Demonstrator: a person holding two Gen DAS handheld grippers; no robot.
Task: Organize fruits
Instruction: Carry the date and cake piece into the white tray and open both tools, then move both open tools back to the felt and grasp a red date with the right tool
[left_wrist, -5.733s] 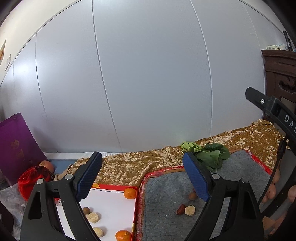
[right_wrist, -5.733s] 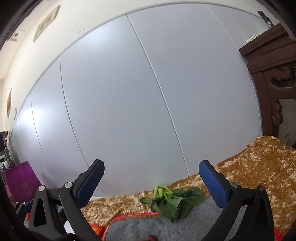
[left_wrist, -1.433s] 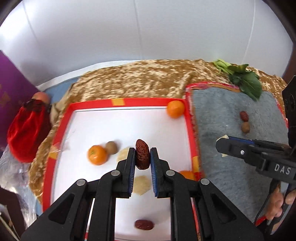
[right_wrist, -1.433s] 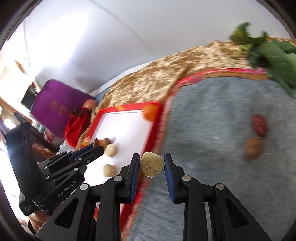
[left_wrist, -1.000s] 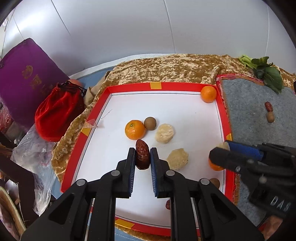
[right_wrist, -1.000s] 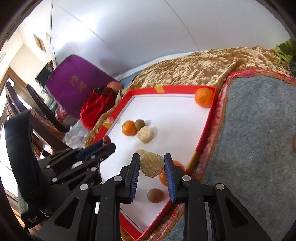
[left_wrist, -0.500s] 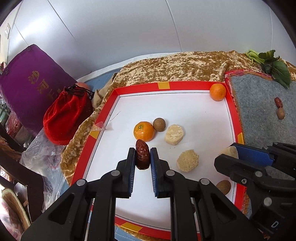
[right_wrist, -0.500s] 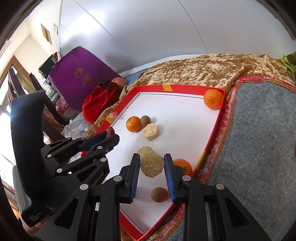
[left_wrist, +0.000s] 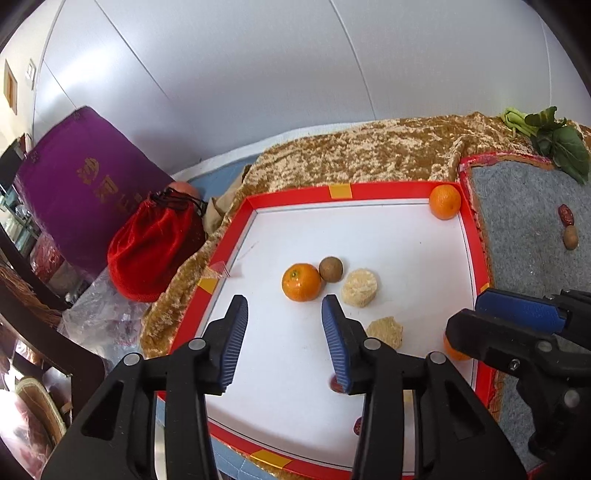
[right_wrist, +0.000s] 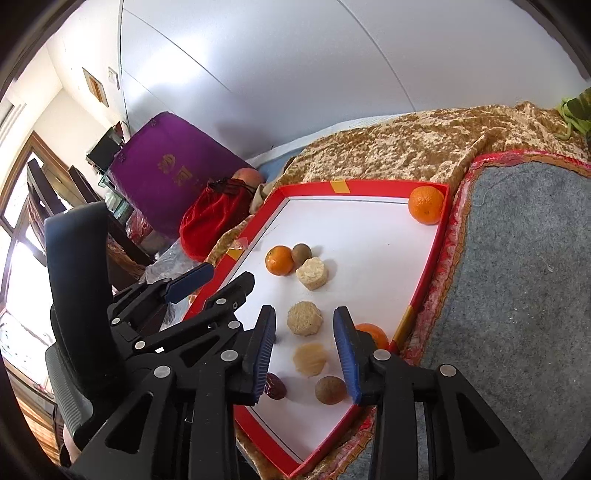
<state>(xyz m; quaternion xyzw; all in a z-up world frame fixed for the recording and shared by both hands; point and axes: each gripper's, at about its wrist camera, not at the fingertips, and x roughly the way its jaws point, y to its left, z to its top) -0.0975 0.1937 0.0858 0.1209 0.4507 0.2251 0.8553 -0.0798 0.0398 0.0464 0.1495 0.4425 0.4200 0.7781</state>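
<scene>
A red-rimmed white tray holds several fruits. A tangerine, a small brown fruit and a pale cake-like piece sit mid-tray. Another tangerine is in the far right corner. My left gripper is open and empty above the tray. My right gripper is open over a blurred pale piece, with another pale piece just beyond. A red date lies by its left finger, a brown fruit by its right.
A grey felt mat right of the tray carries a date and a brown fruit. Greens lie behind it. A red pouch and a purple box stand left of the tray.
Both grippers have opened. The date has left my left gripper and the pale piece has left my right gripper; both now lie in the near part of the tray.
</scene>
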